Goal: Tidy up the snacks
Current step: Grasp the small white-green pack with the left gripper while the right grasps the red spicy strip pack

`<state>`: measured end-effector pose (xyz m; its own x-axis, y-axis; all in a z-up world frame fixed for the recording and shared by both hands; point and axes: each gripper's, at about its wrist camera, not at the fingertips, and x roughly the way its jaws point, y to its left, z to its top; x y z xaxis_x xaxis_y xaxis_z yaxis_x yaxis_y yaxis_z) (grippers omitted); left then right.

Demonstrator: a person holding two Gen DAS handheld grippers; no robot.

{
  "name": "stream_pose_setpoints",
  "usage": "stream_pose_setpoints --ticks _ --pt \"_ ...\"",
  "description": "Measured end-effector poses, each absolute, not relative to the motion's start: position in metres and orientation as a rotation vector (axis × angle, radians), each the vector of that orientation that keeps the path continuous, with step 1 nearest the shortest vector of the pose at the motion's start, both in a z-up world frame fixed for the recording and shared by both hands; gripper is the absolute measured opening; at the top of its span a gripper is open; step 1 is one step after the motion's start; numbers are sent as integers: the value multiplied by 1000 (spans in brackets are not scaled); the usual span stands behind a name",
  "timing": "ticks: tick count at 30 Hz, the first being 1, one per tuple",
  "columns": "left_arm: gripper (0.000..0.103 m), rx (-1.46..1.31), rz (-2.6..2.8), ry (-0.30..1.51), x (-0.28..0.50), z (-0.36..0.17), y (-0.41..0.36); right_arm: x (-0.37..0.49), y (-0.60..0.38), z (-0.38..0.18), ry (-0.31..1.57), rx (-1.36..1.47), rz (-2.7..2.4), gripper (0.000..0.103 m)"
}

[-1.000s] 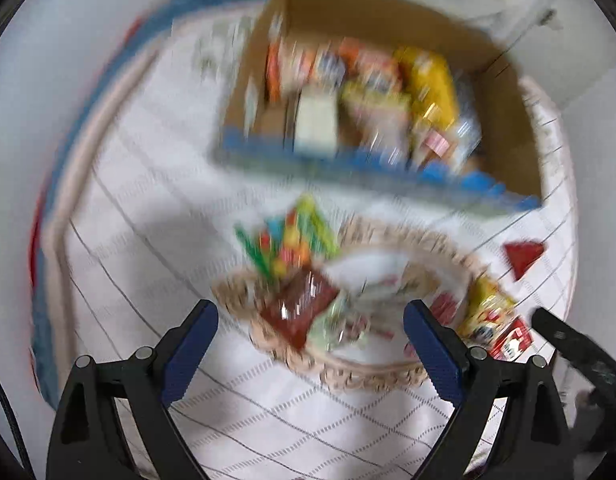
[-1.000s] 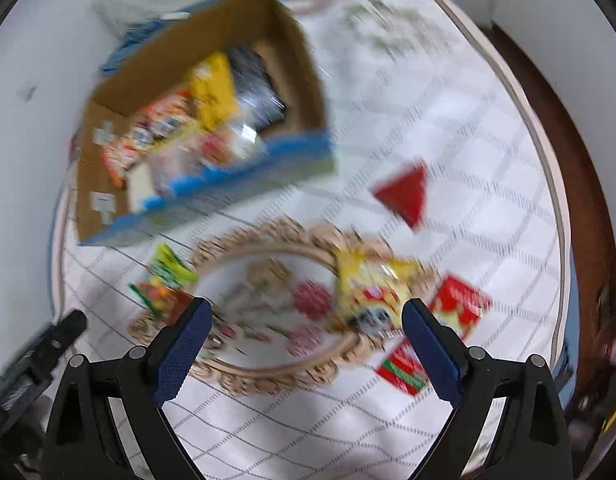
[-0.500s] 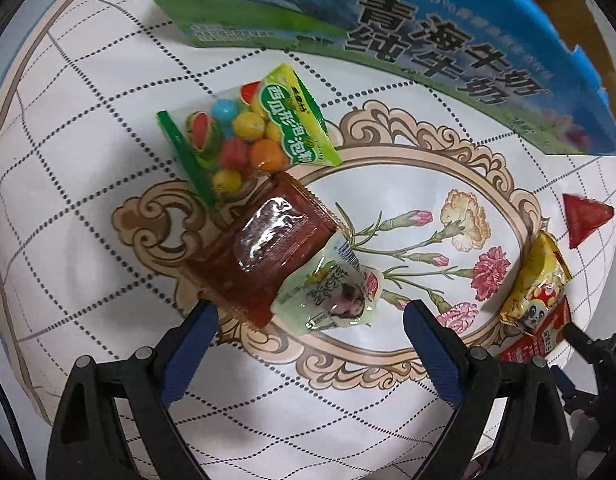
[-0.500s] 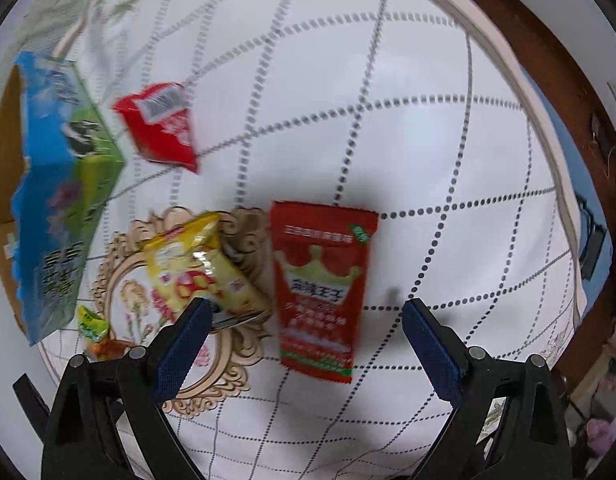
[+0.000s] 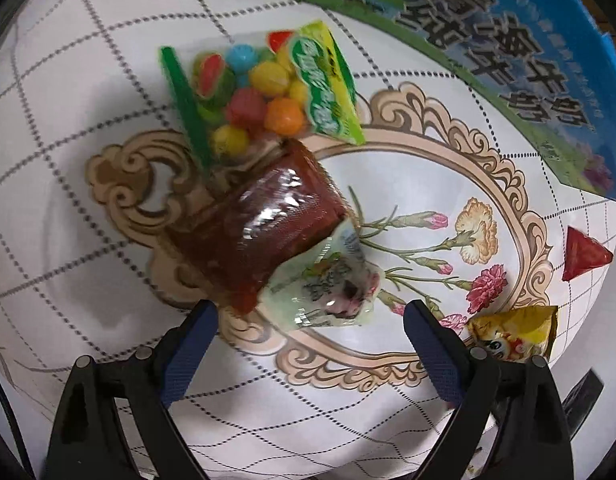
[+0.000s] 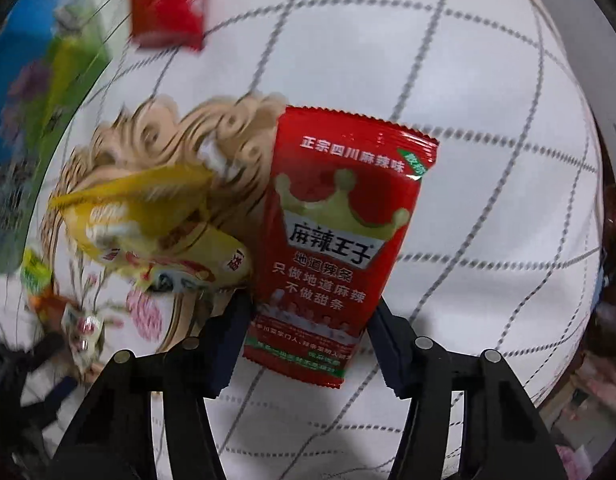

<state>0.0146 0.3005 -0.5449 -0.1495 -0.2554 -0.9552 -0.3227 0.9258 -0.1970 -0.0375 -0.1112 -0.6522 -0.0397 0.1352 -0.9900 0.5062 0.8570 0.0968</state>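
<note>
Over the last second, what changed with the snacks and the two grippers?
Both grippers dropped toward the table. The right gripper narrowed around the red spicy-strip packet. The left gripper neared the pale green packet, open. Snacks stayed put.

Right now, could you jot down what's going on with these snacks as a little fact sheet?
Surface: white tablecloth with dotted grid and floral frame print
Left tongs: open, hovering by pale green packet
Beside it: dark red packet, bag of colourful candy balls
Right tongs: closed around red spicy-strip packet
Next to that: yellow packet
Container: blue and green milk carton box
</note>
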Motion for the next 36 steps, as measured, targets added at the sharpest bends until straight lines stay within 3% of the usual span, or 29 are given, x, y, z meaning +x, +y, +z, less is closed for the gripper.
stream_pose_setpoints --ticks 5,7,8,11,16,20,27,32,36 --pt "94 -365 79 1770 21 -566 285 -43 -100 -655 1634 499 -257 59" --pt "80 -301 81 1748 22 -565 279 -43 -100 -657 1647 495 -242 59" --pt "68 -257 72 1738 20 -563 276 -44 -97 -657 1648 496 -236 59" --pt "56 -198 39 1718 8 -557 273 -42 -97 -662 1664 512 -197 59" --pt "52 -151 10 1730 -31 -549 284 -58 -87 -665 1708 503 -105 58" --pt "43 -119 3 1750 -67 -548 299 -79 -72 -667 1753 460 -28 58" --pt "45 -237 -10 1753 -90 -536 329 -102 -57 -679 1782 517 -15 59" --pt "68 -245 -30 1644 -64 -499 344 -103 -95 -686 1783 649 -30 73" --pt "73 -131 -66 1633 -26 -497 333 -87 -102 -685 1792 669 -59 79"
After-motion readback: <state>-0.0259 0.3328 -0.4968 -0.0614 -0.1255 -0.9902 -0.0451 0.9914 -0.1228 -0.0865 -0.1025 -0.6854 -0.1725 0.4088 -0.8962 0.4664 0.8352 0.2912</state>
